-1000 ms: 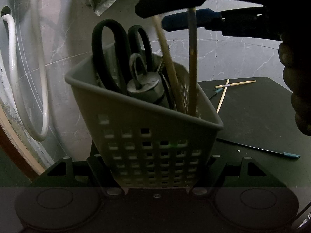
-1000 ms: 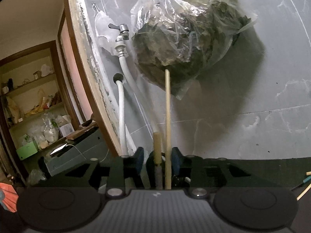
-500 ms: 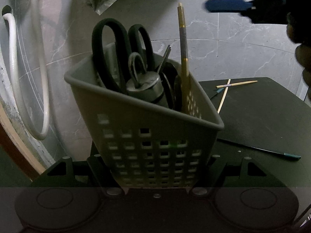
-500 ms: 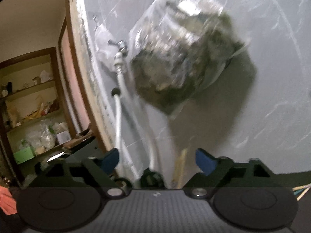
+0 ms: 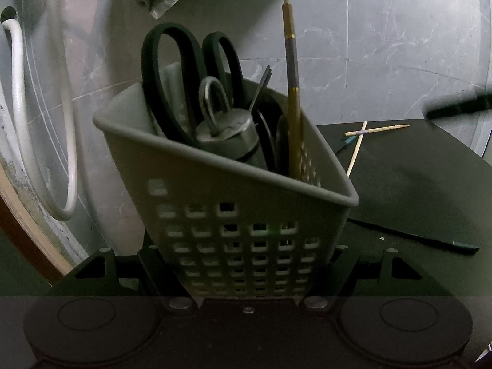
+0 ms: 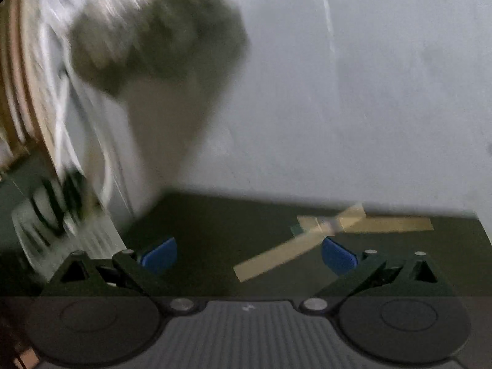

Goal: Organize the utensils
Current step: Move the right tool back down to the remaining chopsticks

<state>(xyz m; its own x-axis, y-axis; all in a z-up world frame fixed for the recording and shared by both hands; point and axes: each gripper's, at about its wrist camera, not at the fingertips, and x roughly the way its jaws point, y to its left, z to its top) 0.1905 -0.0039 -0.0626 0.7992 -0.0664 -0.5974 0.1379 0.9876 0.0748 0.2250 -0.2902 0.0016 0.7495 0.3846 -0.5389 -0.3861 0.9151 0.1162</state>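
Left gripper (image 5: 246, 264) clamps a grey basket (image 5: 240, 215) of utensils; right gripper (image 6: 249, 255) hangs wide open over the dark table (image 6: 215, 224).

The basket sits tilted between the left fingers, its perforated wall pressed by both, and holds black scissors (image 5: 172, 70), a padlock (image 5: 224, 129) and a tall gold-banded pen (image 5: 292, 86) standing at its right side. Beyond the left fingers and to their right, two crossed chopsticks (image 5: 366, 132) lie on the table, and a dark pen (image 5: 415, 236) lies nearer, just right of the basket. The right view is motion-blurred: its blue-padded fingers (image 6: 160, 255) stand far apart with nothing between them, the crossed chopsticks (image 6: 307, 236) lie just ahead toward the right finger, and the basket (image 6: 61, 224) shows far left of the left finger. A bag (image 6: 153, 37) hangs on the wall above.
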